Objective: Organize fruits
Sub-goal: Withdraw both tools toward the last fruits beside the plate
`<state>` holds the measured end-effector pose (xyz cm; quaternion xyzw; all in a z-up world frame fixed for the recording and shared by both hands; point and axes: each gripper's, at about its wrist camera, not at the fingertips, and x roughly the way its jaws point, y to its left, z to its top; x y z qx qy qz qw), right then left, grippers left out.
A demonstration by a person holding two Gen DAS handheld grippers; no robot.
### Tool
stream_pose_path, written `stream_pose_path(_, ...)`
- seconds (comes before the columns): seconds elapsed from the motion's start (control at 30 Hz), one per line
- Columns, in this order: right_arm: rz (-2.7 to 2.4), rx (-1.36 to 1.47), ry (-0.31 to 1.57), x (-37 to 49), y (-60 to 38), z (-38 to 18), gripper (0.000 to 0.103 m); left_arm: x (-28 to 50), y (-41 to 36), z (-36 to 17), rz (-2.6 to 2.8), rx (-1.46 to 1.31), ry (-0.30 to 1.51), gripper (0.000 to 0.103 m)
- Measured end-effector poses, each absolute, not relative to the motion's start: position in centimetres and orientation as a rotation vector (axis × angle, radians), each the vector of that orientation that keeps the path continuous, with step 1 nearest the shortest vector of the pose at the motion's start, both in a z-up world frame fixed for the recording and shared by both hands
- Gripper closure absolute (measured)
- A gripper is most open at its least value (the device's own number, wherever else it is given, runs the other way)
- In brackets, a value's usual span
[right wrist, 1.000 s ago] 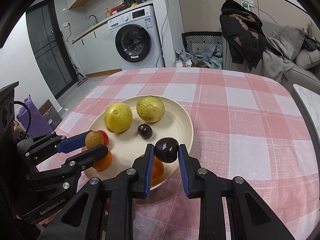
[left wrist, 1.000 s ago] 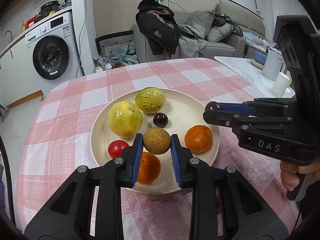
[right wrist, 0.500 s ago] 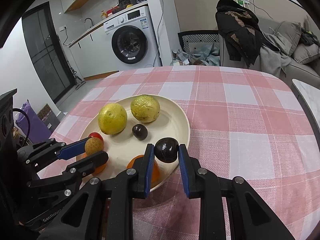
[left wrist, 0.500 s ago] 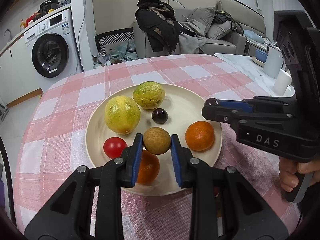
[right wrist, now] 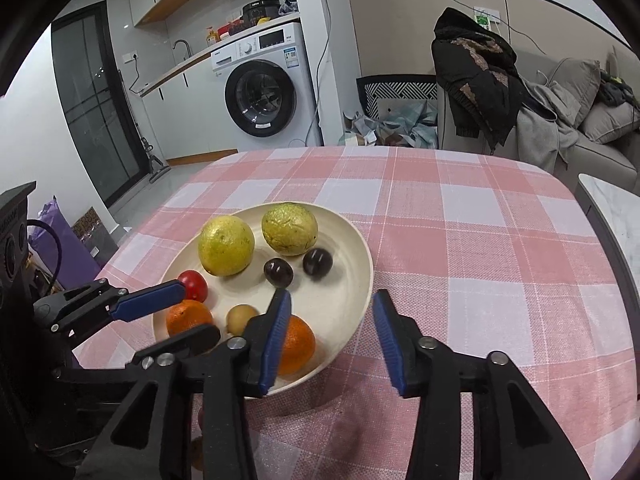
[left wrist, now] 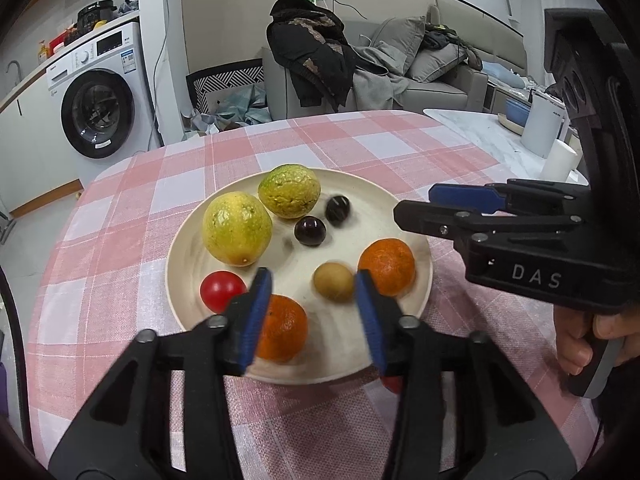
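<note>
Left tongs (left wrist: 310, 304) spread wide, empty, low over near rim of plate (left wrist: 404, 200). Right tongs (right wrist: 330, 332) likewise wide, empty, at plate's right edge; body reads "DAS".

- The left gripper (left wrist: 312, 312) is wide open over the near side of the plate (left wrist: 404, 354).
- A small brown fruit (left wrist: 333, 281) sits between its blue fingers (left wrist: 256, 316).
- Two oranges (left wrist: 387, 266), a red tomato (left wrist: 221, 290) and two dark plums (left wrist: 310, 231) lie nearby.
- The right gripper (left wrist: 416, 202) hangs over the plate's right edge.

One plate (left wrist: 404, 200) – two oranges (left wrist: 386, 266), two yellow-green fruits (left wrist: 237, 228), two dark plums (left wrist: 309, 231), one tomato (left wrist: 220, 289), one small brown fruit (left wrist: 333, 282).
</note>
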<state>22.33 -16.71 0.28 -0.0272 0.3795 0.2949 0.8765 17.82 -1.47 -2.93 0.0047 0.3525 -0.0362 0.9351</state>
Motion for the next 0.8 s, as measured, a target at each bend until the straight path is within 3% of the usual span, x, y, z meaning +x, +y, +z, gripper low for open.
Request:
stream_pose_path(0.07,0.613,-0.063,0.784,22.1,-16.9,0.5,0.049,17.2,-1.4,-2.6,-0.076,0.009,0.709,0.041)
stream_pose_path(0.2,0.623,-0.069,0.763,21.4,-17.6,0.8,0.015,15.8,-1.1,-1.7,-0.072,0.003,0.687,0.018)
stream_pose_path(0.33,0.642,-0.077,0.749,20.5,-18.0,1.1,0.000,14.1,-1.0,-1.2,-0.077,0.010,0.674,0.008)
stream_pose_path(0.37,0.653,-0.075,0.749,20.3,-18.1,1.2,0.000,13.7,-1.1,-1.1,-0.073,0.014,0.666,0.001)
stream_pose_path(0.8,0.643,-0.112,0.767,17.6,-18.6,0.7,0.000,9.7,-0.9,-1.1,-0.059,0.000,0.675,0.001)
